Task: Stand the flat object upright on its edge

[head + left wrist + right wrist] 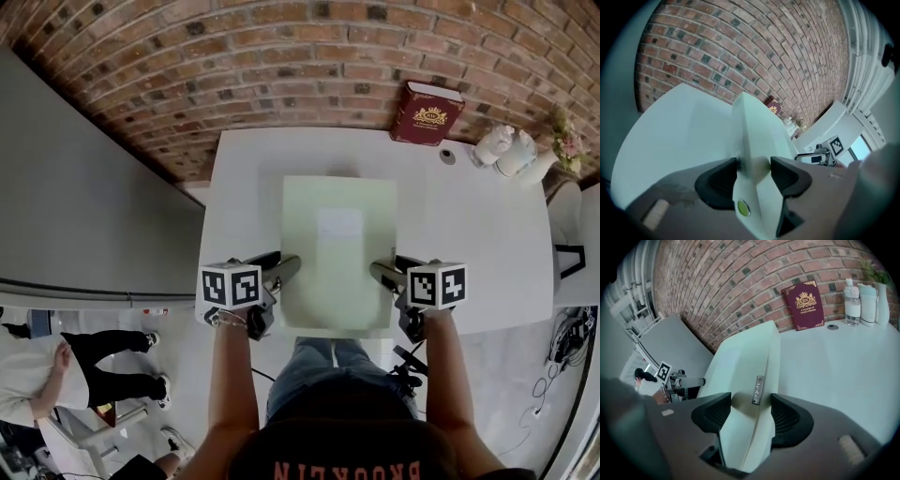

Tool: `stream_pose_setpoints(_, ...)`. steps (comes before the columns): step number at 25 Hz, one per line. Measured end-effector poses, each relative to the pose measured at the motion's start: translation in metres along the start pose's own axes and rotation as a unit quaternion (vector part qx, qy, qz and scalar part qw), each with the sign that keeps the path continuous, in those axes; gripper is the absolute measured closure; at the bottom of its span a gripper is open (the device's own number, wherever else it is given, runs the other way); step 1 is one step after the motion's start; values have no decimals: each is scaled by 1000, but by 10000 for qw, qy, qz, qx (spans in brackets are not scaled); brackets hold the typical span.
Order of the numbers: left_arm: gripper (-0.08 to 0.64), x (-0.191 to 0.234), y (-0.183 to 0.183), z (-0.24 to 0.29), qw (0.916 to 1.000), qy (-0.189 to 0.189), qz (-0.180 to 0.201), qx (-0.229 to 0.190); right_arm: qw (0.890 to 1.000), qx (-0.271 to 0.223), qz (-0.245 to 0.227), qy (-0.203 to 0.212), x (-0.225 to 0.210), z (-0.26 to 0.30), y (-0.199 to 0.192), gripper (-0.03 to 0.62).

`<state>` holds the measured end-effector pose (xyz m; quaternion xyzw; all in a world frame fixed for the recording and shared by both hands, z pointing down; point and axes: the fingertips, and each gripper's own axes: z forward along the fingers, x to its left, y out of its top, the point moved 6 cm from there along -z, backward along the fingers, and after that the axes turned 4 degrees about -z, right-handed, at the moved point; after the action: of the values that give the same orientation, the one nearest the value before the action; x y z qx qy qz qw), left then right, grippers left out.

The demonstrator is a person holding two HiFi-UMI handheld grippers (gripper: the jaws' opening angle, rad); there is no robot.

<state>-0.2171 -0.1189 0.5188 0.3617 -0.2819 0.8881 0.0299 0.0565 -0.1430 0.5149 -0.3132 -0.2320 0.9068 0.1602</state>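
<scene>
Gripping flat pale panel (337, 253) | left claw (753, 172) clamped on edge | right claw (751, 414) clamped opposite edge

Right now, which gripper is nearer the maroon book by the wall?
Right. The right gripper clamps the pale green panel on the edge toward the maroon book; the left gripper clamps the opposite edge, farther off.

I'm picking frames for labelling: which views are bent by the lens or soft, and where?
Head view: strong fisheye, brick wall courses bow, table edges curve, focus sharp. Left gripper view: flat object smears soft between the jaws, dark vignetted corners. Right gripper view: same bowing, but the object's edge label is fairly crisp.
</scene>
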Motion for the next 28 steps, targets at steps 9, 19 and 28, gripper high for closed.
stream_pose_setpoints(9,325,-14,24,-14,9990,-50,344,-292,9990,-377,-236,-94,15,-13,22,325)
stream_pose_setpoints(19,328,-14,73,-25,9922,-159,1050,-648,9899,-1067,-797,-489,37,-16,66,325)
stream_pose_setpoints(28,328,-17,129,-35,9699,-355,1968,-1388,9661,-2129,-1212,-819,55,-16,110,327)
